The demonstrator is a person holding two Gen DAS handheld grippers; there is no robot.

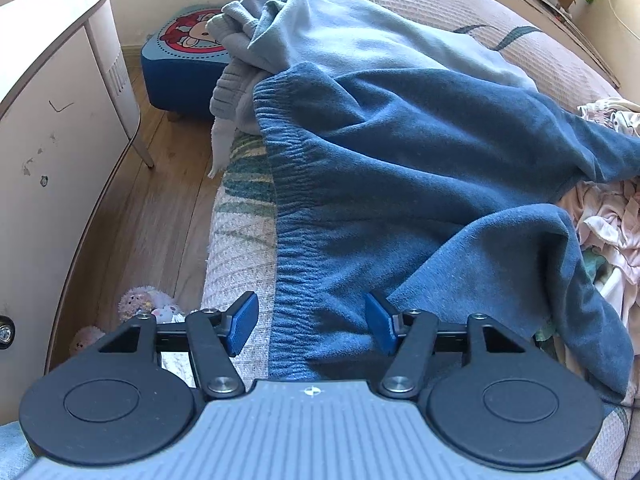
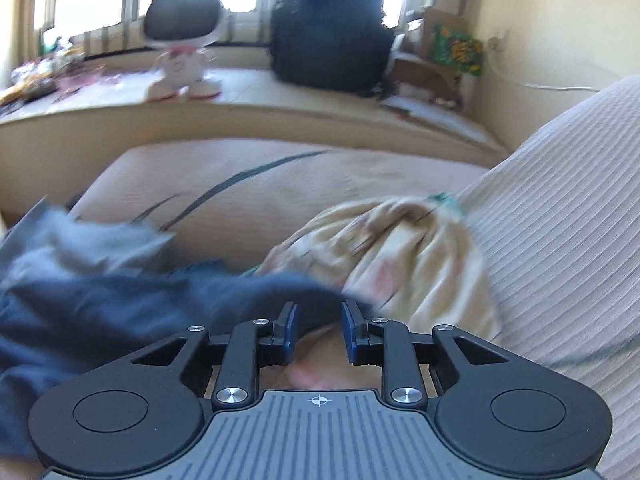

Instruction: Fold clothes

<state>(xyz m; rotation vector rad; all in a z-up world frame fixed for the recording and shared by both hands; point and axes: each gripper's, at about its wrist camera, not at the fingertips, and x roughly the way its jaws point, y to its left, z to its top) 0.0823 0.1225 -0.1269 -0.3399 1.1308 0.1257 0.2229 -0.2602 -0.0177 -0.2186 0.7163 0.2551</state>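
Dark blue trousers [image 1: 400,184] lie spread on the bed, their elastic waistband [image 1: 280,216] running along the bed's left edge. My left gripper [image 1: 311,322] hovers open and wide over the near end of that waistband, nothing between its blue pads [image 1: 242,322]. A pale blue garment [image 1: 344,40] and a grey knit [image 1: 236,36] lie bunched beyond the trousers. In the blurred right wrist view, my right gripper [image 2: 319,328] is open with a narrower gap, and a fold of the dark blue trousers [image 2: 120,312] reaches its fingertips from the left.
The bed's beige cover [image 1: 440,4] continues behind the clothes. A pile of pink clothes [image 1: 608,216] sits at right and a cream patterned garment [image 2: 412,256] lies ahead. A white cabinet [image 1: 56,112], blue stool [image 1: 180,64] and plush toys [image 1: 140,304] stand on the floor. On the windowsill are a toy robot [image 2: 184,40] and a black bag [image 2: 328,28].
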